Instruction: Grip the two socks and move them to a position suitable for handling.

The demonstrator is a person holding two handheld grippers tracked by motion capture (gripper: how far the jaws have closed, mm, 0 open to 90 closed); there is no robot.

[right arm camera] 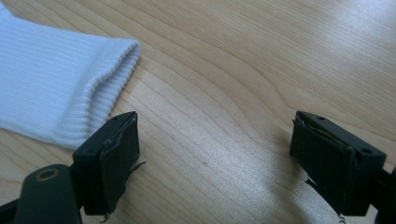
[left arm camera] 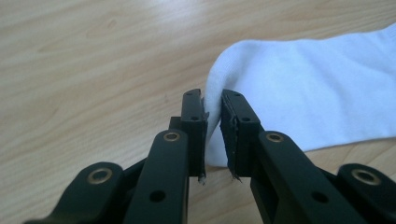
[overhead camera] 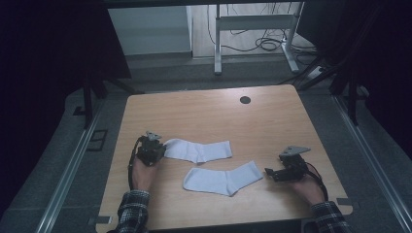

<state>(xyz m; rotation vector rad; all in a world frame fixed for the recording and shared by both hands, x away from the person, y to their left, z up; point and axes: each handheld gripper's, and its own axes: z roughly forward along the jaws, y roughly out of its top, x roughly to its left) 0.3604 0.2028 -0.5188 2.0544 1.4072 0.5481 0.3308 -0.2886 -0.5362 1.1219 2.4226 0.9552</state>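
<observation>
Two white socks lie on the table [overhead camera: 272, 121]: left gripper [left arm camera: 214, 122] pinches the far sock [left arm camera: 308, 88], right gripper [right arm camera: 224, 154] spread beside the near sock [right arm camera: 51, 84].

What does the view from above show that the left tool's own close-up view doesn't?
The high view alone takes in the whole table, the near sock, the right tool with its jaws wide apart, and a desk frame behind. The left gripper view alone shows the left tool pinching the far sock's rounded end between its jaws. Both show that sock, the left tool and wood.

High view overhead, gripper views close, table [overhead camera: 272, 121] shared
</observation>
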